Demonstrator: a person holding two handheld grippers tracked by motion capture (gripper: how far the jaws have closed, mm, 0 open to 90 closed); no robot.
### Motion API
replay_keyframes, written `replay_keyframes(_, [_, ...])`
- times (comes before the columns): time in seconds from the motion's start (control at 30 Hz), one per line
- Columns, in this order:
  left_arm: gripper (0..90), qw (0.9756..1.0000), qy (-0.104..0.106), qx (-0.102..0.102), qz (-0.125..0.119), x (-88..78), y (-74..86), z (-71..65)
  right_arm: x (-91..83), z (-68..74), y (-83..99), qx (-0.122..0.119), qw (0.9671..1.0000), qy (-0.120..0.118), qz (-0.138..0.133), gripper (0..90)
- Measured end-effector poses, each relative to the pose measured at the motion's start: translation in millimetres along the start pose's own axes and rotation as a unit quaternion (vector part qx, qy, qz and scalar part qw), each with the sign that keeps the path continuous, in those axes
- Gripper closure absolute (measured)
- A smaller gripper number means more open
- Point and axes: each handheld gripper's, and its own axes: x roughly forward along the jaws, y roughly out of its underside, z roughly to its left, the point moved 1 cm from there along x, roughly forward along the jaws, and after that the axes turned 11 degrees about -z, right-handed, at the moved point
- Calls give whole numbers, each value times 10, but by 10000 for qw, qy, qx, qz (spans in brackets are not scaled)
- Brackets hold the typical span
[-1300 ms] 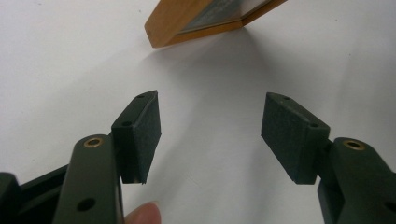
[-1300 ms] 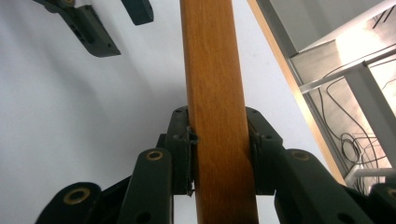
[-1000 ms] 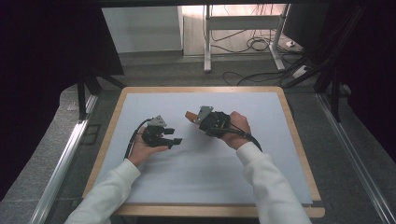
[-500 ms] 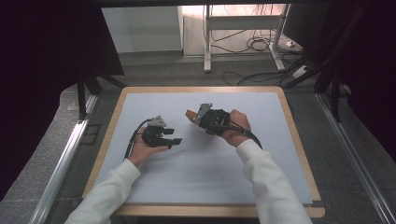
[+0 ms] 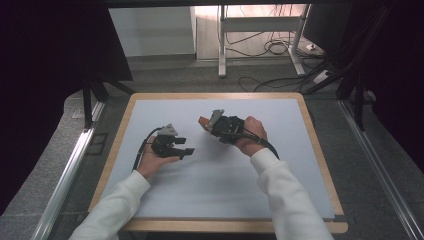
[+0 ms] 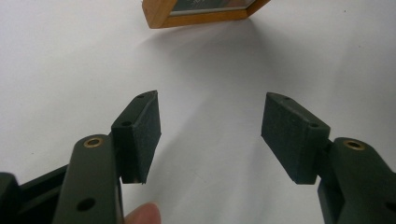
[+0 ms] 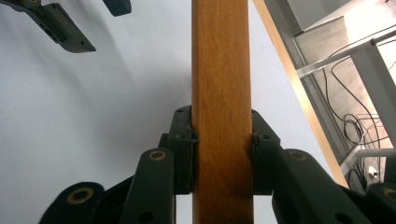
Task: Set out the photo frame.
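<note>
Two grippers work over the table's white surface (image 5: 165,200) in the high view. We see the right gripper (image 5: 206,123) near the middle, nearer the far edge than the near one, holding a wooden frame (image 5: 204,122) off the sheet, while the left gripper (image 5: 186,146) sits left of it, nearer the left edge.

In the left gripper view, our left gripper (image 6: 210,135) has its jaws spread wide with nothing between them; the frame (image 6: 161,14) shows ahead, a glazed panel inside its wooden edge, apart from the pads.

In the right gripper view, the right gripper (image 7: 222,149) pinches the frame's wooden side (image 7: 222,84) firmly, a pad pressed on each face.

We judge the step to be holding the frame steady for a two-handed move. Next, we would bring the open left jaws onto a free edge, squarely, without knocking the frame askew.
</note>
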Motion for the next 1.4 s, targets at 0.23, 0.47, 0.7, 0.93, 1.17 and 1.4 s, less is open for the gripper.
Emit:
replay_keyframes(0.23, [372,10000,-13,-2,14,6,7,0,34,4,-63,-7,9997,53,231,689])
replay_keyframes(0.47, [371,10000,-32,-20,16,-3,16,17,72,0,-110,13,9990,178,414,685])
replay_keyframes(0.7, [372,10000,-34,-9,10,-9,15,31,74,-16,-112,75,9987,190,474,692])
replay_keyframes(0.93, [374,10000,-63,-6,-18,-10,15,41,51,-97,-114,145,9987,69,474,694])
replay_keyframes(1.17, [376,9999,-96,-65,-69,-27,15,75,-110,-278,-100,426,9979,-153,455,694])
replay_keyframes(1.4, [376,9999,-121,-73,-84,-38,6,70,-293,-264,-129,503,9973,-513,178,695])
